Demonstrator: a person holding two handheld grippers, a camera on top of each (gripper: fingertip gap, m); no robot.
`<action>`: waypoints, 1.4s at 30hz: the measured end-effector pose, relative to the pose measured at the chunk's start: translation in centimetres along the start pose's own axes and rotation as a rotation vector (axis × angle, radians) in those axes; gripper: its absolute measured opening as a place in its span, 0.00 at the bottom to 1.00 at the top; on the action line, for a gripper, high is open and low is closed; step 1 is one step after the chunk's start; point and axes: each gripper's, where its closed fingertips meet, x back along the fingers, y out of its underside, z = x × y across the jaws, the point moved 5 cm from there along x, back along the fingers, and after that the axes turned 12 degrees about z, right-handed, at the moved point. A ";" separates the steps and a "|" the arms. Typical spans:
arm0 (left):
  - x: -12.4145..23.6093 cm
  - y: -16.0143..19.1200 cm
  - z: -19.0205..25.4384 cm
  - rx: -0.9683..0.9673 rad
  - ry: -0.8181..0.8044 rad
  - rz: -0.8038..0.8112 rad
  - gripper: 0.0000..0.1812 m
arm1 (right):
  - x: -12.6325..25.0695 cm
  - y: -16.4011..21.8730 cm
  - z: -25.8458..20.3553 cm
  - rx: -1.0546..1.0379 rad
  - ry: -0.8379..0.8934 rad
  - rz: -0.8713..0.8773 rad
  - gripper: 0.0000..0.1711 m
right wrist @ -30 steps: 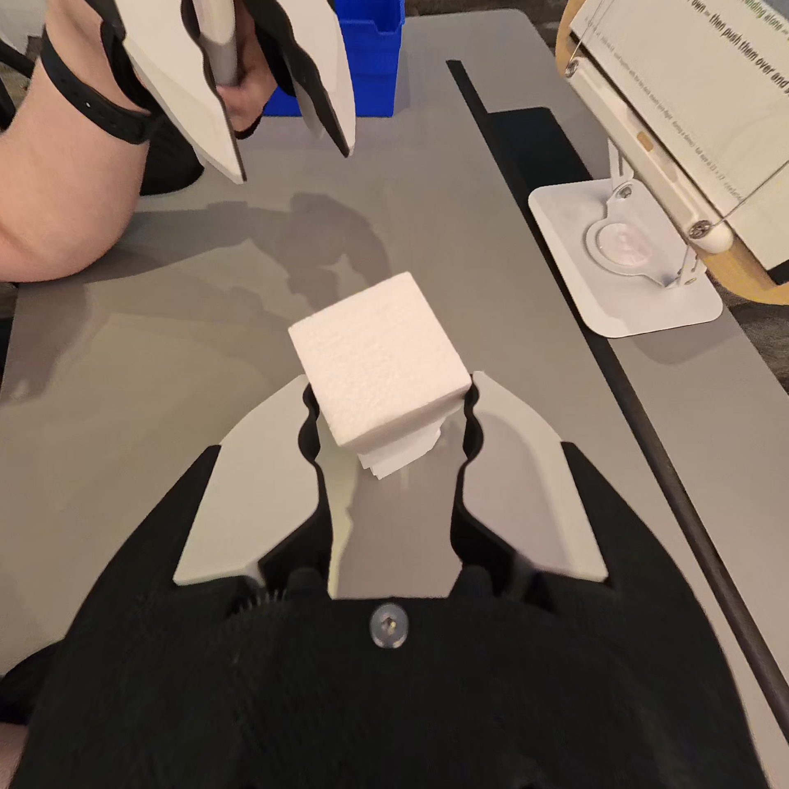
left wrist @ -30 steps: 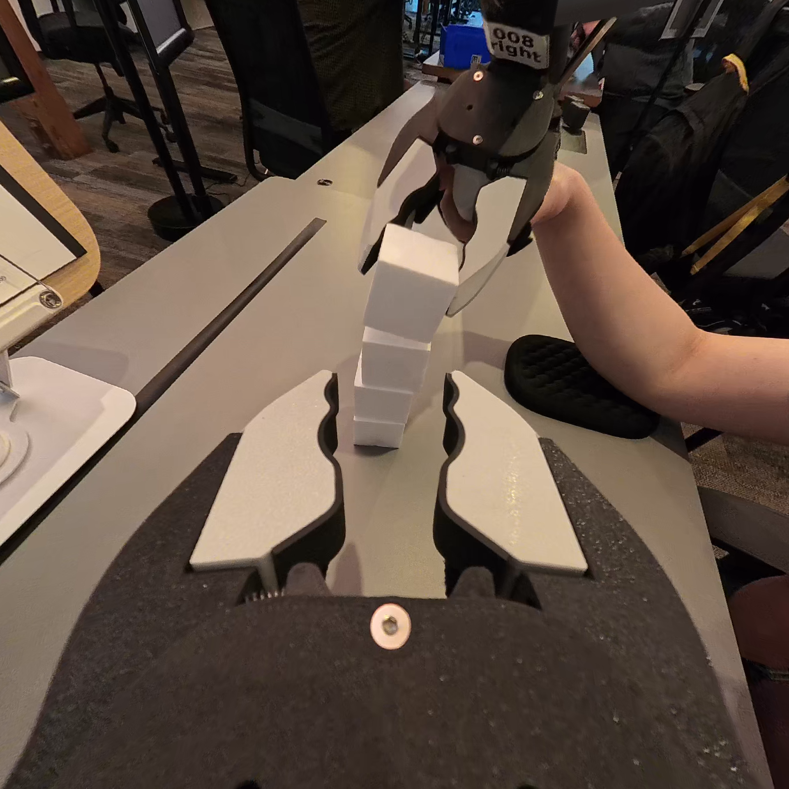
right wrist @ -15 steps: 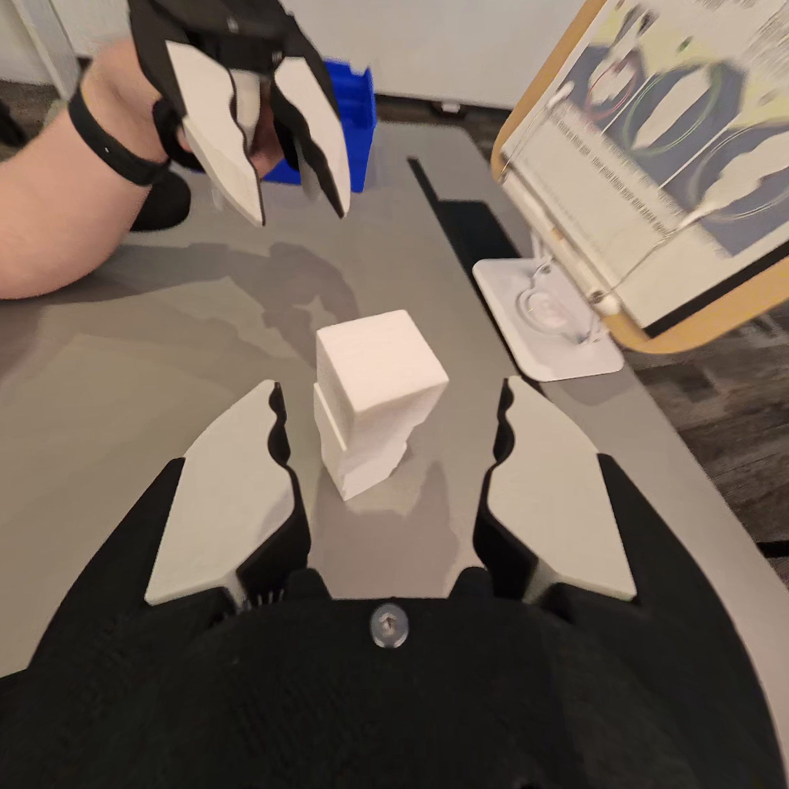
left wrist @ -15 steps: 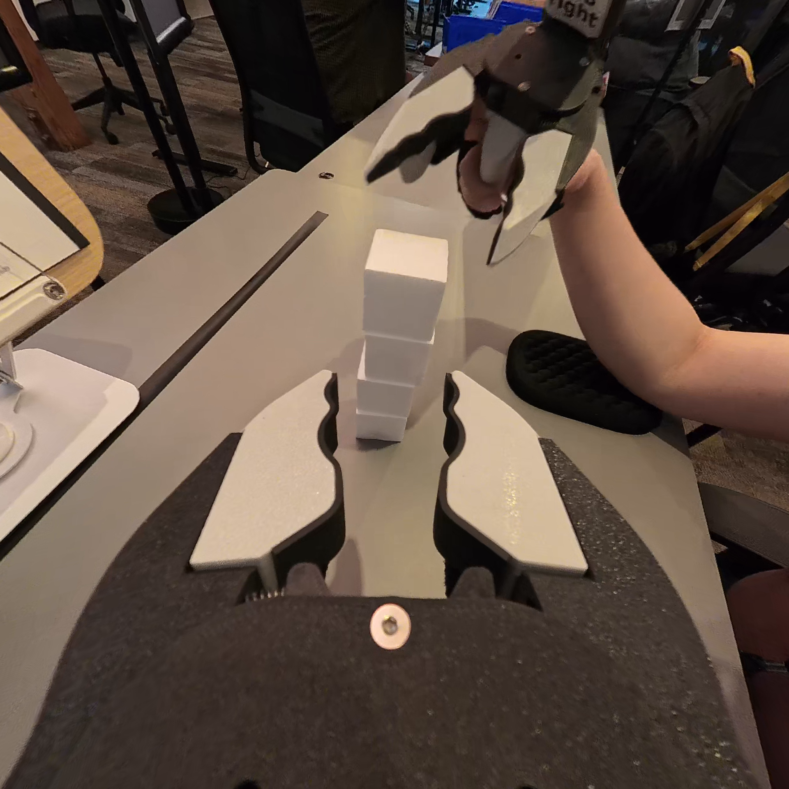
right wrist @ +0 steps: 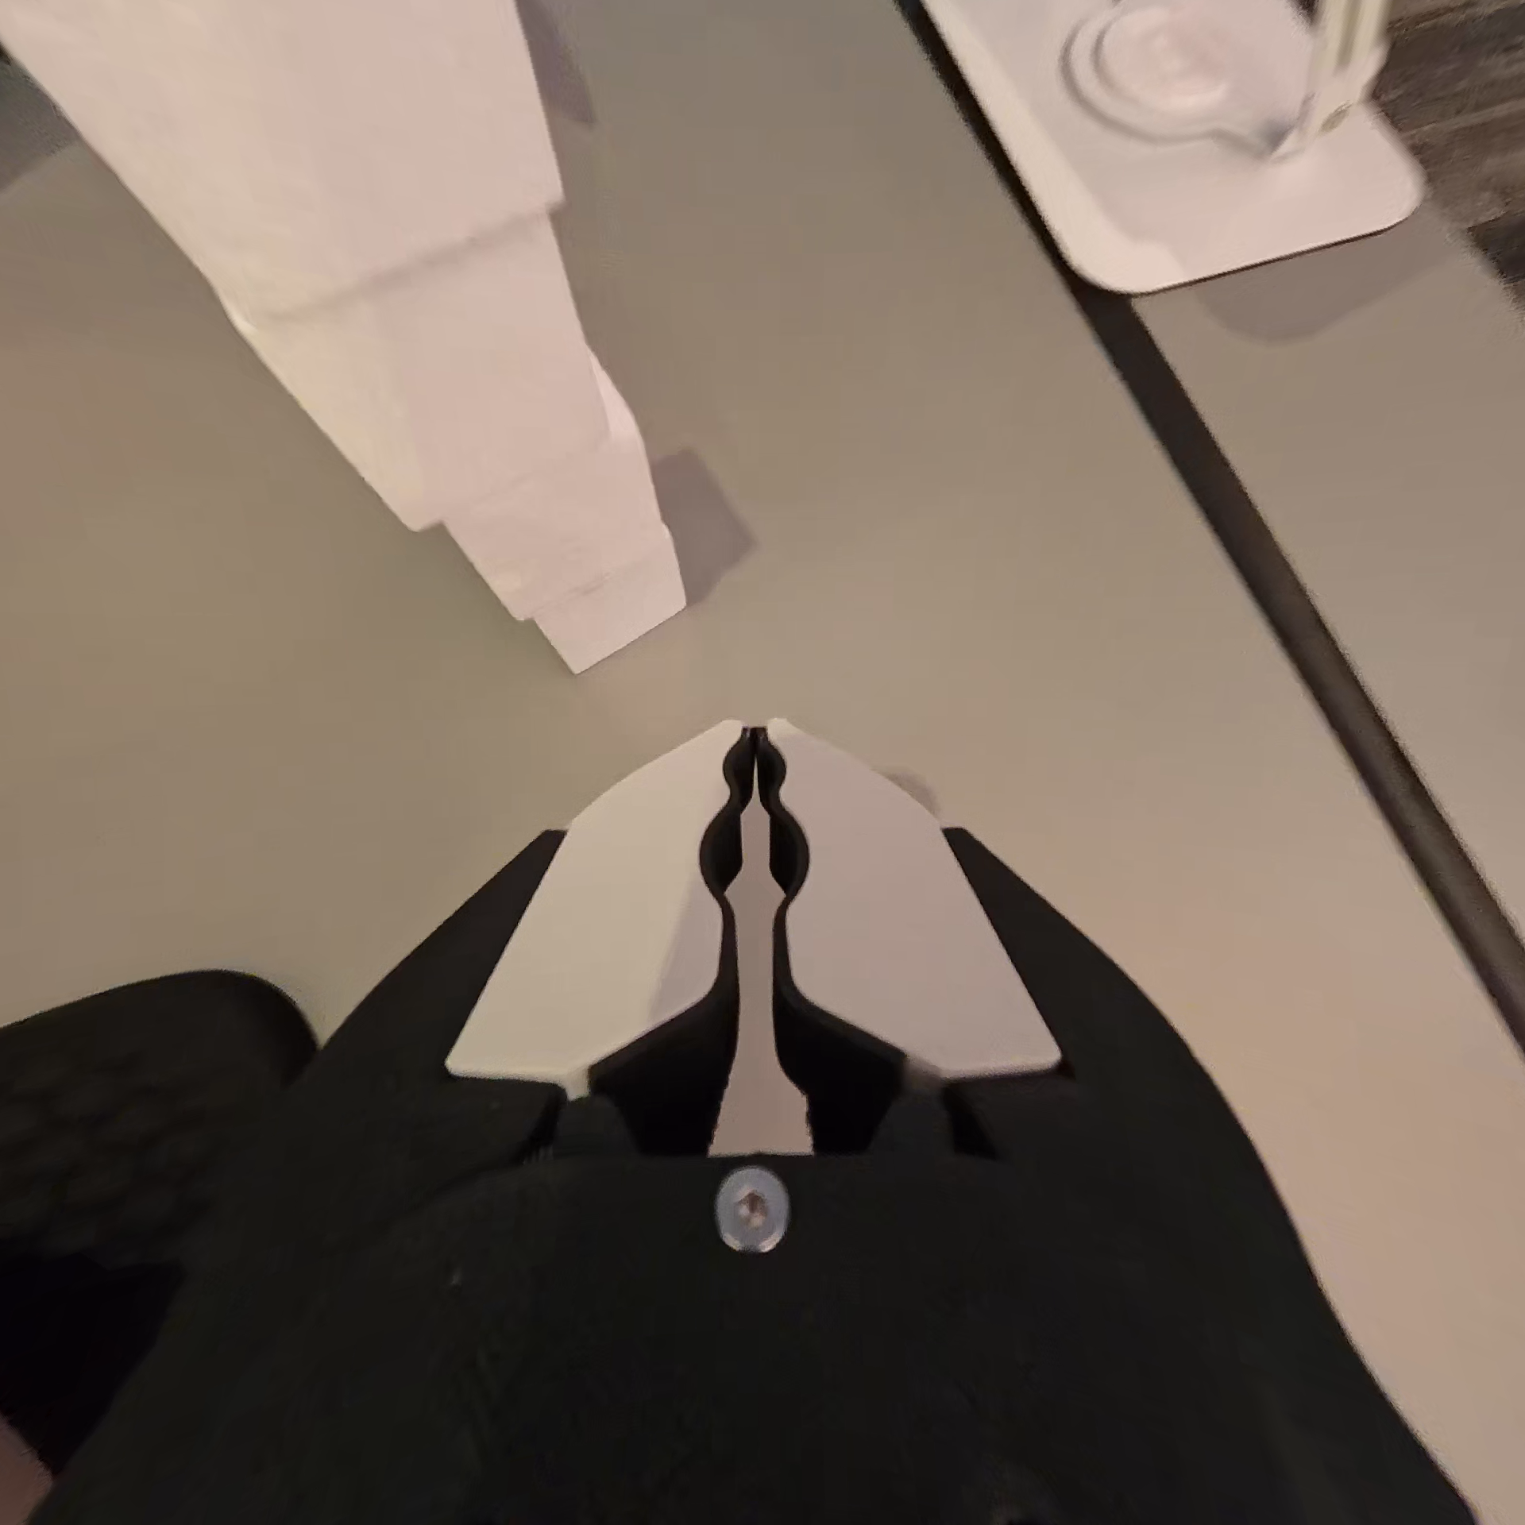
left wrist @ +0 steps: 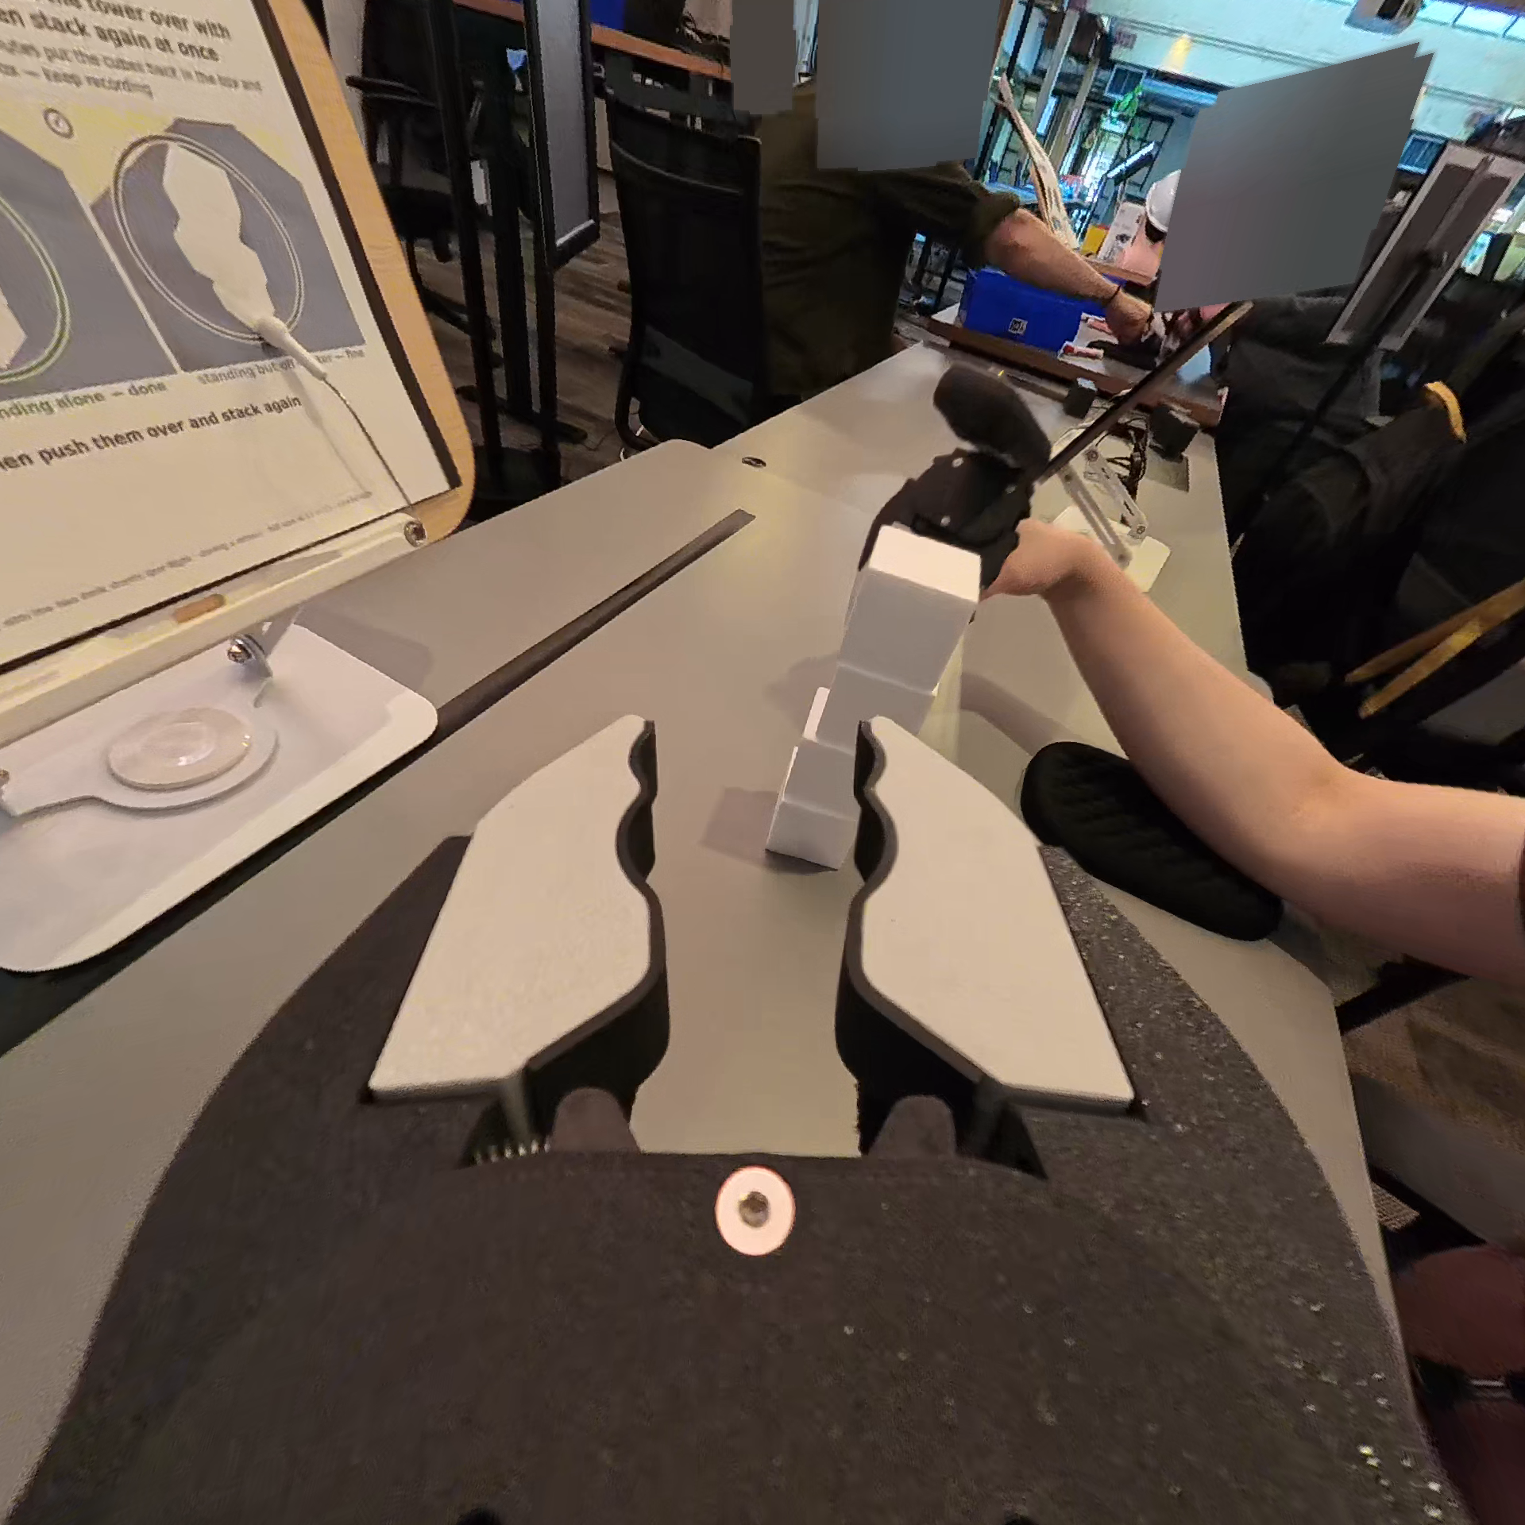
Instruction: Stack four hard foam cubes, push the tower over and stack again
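Note:
A tower of white foam cubes (left wrist: 875, 693) stands on the grey table (left wrist: 710, 627), its upper cubes stepped over and leaning right in the left wrist view. My left gripper (left wrist: 755, 730) is open and empty just before the tower, whose base cube (left wrist: 809, 825) sits by my right fingertip (left wrist: 875, 743). My right gripper (right wrist: 755, 730) is shut and empty, pointing down at the table beside the tower (right wrist: 429, 313). In the left wrist view its black body (left wrist: 965, 503) is right behind the top cube (left wrist: 912, 611); I cannot tell if they touch.
An instruction board (left wrist: 206, 247) on a white stand base (left wrist: 181, 767) is at the left, also in the right wrist view (right wrist: 1196, 124). A dark groove (left wrist: 594, 611) runs along the table. A black wrist pad (left wrist: 1139, 833) lies right. People sit at a far table. My right fingertips sit around 30 centimeters from my left ones.
My right gripper has shut and dropped from above the tower to beside its top. The tower, upright before, now leans. My left gripper shifted, so the tower sits by its right finger.

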 end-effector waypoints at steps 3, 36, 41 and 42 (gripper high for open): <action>0.1 0.5 -0.3 -0.013 -0.010 -0.040 0.25 | -2.3 0.7 -1.2 -0.008 -0.127 -0.027 0.00; 3.1 -4.6 4.9 -0.275 -0.201 0.075 0.26 | -4.8 -7.1 -5.3 0.261 -0.099 0.077 0.10; 4.6 -4.8 8.8 -0.332 -0.249 0.106 0.31 | -4.4 -5.9 -4.4 0.176 -0.133 0.105 0.24; 5.0 -4.4 9.3 -0.339 -0.252 0.099 0.33 | -4.4 -5.7 -4.3 0.162 -0.145 0.123 0.25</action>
